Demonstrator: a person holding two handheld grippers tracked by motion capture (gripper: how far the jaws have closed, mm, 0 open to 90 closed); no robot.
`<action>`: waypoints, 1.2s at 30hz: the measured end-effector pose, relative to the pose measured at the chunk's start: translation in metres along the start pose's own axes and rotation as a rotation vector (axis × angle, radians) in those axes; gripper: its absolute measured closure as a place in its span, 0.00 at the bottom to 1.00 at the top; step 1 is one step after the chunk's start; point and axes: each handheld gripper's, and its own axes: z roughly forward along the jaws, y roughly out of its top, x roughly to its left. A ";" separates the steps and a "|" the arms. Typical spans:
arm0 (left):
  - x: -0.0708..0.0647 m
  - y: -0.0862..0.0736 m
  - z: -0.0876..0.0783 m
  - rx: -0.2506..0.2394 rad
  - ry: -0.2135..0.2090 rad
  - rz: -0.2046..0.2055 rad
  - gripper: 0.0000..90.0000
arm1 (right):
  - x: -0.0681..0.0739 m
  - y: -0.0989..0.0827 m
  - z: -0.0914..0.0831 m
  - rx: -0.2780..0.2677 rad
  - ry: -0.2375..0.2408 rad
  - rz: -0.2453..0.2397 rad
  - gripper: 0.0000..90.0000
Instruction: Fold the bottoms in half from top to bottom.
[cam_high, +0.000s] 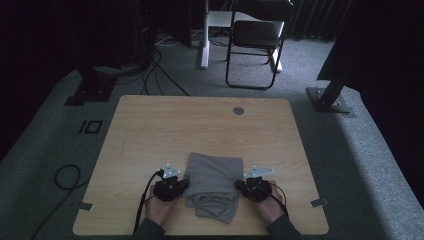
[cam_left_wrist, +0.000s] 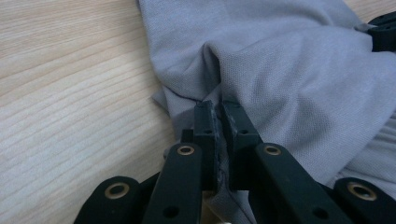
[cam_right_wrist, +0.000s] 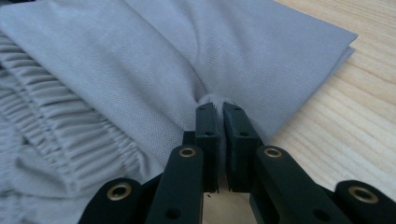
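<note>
Grey folded garment (cam_high: 214, 185), long axis near-to-far, waistband nearest; L gripper (cam_high: 181, 187) & R gripper (cam_high: 242, 187) each pinch an edge.

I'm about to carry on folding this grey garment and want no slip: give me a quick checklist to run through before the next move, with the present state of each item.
1. Left gripper pinching the grey garment: ok, jaws shut with fabric between them.
2. Right gripper pinching the garment: ok, jaws shut on a gathered fold.
3. Grips on opposite side edges: ok in the high view.
4. How many layers each pinch holds: cannot tell.
5. Elastic waistband lying flat: not ok, bunched at the near end.
6. Bare table beyond the garment for the fold: ok.
</note>
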 end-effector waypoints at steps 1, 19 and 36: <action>0.001 0.001 0.001 0.000 0.001 0.001 0.95 | 0.000 0.001 0.001 0.001 -0.004 -0.004 0.95; 0.029 0.026 0.023 -0.033 0.063 -0.052 0.95 | -0.029 0.037 0.037 -0.021 -0.077 0.018 0.95; 0.063 0.063 0.049 -0.037 0.138 -0.089 0.95 | -0.061 0.084 0.077 -0.008 -0.123 0.018 0.95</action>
